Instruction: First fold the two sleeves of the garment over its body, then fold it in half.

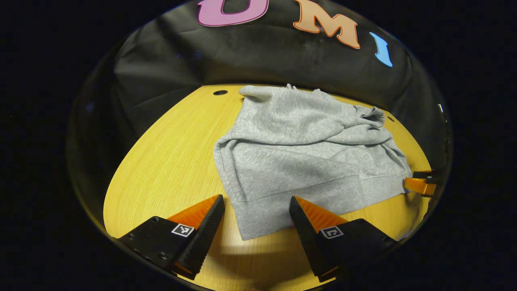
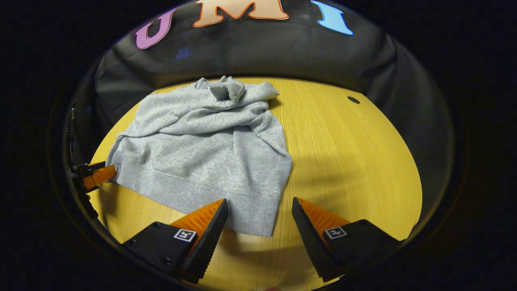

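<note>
**Sleeves folded, hem corners lined up for the half fold**

Grey sweatshirt (image 1: 299,161) lies flat on the yellow wooden table (image 1: 169,161), filling the centre and right of the left gripper view and the centre-left of the right gripper view. Both sleeves look already laid across the chest — they cross in a rumpled band near the collar, towards the top of each frame — so the sleeve step seems done and the fold in half remains.

The left gripper (image 1: 256,210) sits at the bottom of its own view with its fingers wide apart, holding nothing; one bottom corner of the hem lies on the table between them, just ahead of the tips. The right gripper (image 2: 259,212) is posed the same way in its view, jaws spread and empty, the other hem corner lying between its fingers. Each also shows small in the other's view: the right at the right edge by the hem, the left at the left edge by the hem.

That matching stance makes sense — one gripper per corner lets the hem be lifted evenly and carried up to the shoulders. The likely next need is to lower and close on both cloth layers; catching only the top layer would drag the fold crooked and could disturb the sleeves.
</note>
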A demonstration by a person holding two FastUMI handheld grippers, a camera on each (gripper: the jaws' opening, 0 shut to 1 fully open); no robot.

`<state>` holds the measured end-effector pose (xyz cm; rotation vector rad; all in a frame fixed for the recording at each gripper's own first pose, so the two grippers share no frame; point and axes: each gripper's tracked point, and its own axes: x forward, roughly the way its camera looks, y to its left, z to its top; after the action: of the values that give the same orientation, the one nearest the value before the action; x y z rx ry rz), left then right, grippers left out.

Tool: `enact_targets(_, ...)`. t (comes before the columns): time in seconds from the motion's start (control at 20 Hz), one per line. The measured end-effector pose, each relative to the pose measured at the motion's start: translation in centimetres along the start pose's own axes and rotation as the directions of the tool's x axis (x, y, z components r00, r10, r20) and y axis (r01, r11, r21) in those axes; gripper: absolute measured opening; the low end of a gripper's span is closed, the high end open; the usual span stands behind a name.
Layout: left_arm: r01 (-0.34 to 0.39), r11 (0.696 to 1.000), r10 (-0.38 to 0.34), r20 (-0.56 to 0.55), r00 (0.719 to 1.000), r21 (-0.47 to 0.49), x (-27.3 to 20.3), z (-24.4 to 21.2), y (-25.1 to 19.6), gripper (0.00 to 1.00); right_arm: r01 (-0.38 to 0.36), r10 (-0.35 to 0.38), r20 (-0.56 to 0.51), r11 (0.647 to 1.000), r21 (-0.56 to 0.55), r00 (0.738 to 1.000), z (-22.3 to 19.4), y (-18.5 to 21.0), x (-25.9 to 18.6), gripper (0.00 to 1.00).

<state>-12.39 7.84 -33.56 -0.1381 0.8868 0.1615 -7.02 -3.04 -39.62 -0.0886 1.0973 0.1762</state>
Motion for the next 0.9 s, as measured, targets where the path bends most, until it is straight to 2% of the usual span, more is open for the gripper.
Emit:
enact_targets(0.1, -0.008, 1.0, 0.008, 0.019, 1.0, -0.004, -0.1, 0.0, 0.0, 0.95, -0.005, 0.005, -0.013, 1.0, 0.027, 1.0, -0.3, 0.1, 0.1, 0.95)
enact_targets(0.15, -0.015, 1.0, 0.015, 0.024, 1.0, -0.014, 0.0, 0.0, 0.0, 0.95, -0.006, 0.007, -0.013, 1.0, 0.02, 1.0, -0.1, 0.1, 0.2, 0.99)
enact_targets(0.25, -0.015, 1.0, 0.016, 0.03, 0.999, -0.02, 0.2, 0.1, -0.5, 0.91, -0.027, 0.027, -0.028, 1.0, 0.006, 0.999, -0.1, 0.6, 0.2, 0.92)
enact_targets(0.3, -0.009, 1.0, 0.009, 0.026, 1.0, -0.011, 0.2, 0.0, -0.7, 0.84, -0.037, 0.037, -0.042, 0.999, 0.001, 0.998, -0.2, 0.9, 0.2, 0.88)
enact_targets(0.35, 0.012, 1.0, -0.012, 0.026, 1.0, 0.002, 0.3, 0.1, -1.2, 0.79, -0.046, 0.046, -0.052, 0.999, 0.005, 0.998, -0.2, 1.2, 0.2, 0.8)
enact_targets(0.4, 0.021, 1.0, -0.022, 0.025, 0.999, 0.008, 0.4, 0.2, -1.2, 0.68, -0.056, 0.057, -0.062, 0.998, 0.01, 0.996, -0.2, 1.5, 0.3, 0.65)
enact_targets(0.45, 0.028, 1.0, -0.029, 0.023, 0.999, 0.007, 0.5, 0.2, -1.2, 0.65, -0.076, 0.077, -0.072, 0.997, 0.021, 0.994, -0.2, 1.9, 0.5, 0.61)
enact_targets(0.55, 0.041, 0.999, -0.041, 0.015, 0.999, -0.007, 0.4, 0.5, -1.1, 0.53, -0.082, 0.086, -0.086, 0.995, 0.051, 0.993, -0.1, 2.2, 0.5, 0.23)
enact_targets(0.65, 0.064, 0.997, -0.063, 0.018, 0.998, -0.04, 0.1, 0.8, -0.8, 0.38, -0.1, 0.108, -0.103, 0.992, 0.077, 0.989, -0.1, 2.3, 0.5, 0.16)
enact_targets(0.7, 0.076, 0.995, -0.075, 0.018, 0.997, -0.062, 0.0, 1.0, -0.6, 0.22, -0.111, 0.12, -0.107, 0.99, 0.086, 0.987, 0.0, 2.2, 0.5, 0.12)
enact_targets(0.75, 0.086, 0.994, -0.085, 0.016, 0.996, -0.072, -0.1, 1.0, -0.5, 0.17, -0.112, 0.125, -0.117, 0.988, 0.108, 0.985, 0.0, 2.3, 0.6, 0.12)
enact_targets(0.8, 0.095, 0.992, -0.094, 0.012, 0.995, -0.088, -0.4, 1.0, -0.4, 0.09, -0.11, 0.124, -0.122, 0.987, 0.115, 0.985, 0.0, 2.2, 0.5, 0.05)
enact_targets(0.9, 0.097, 0.988, -0.099, -0.005, 0.995, -0.117, -0.2, 1.3, -0.4, 0.0, -0.106, 0.12, -0.125, 0.988, 0.114, 0.985, 0.1, 2.3, 0.4, 0.04)
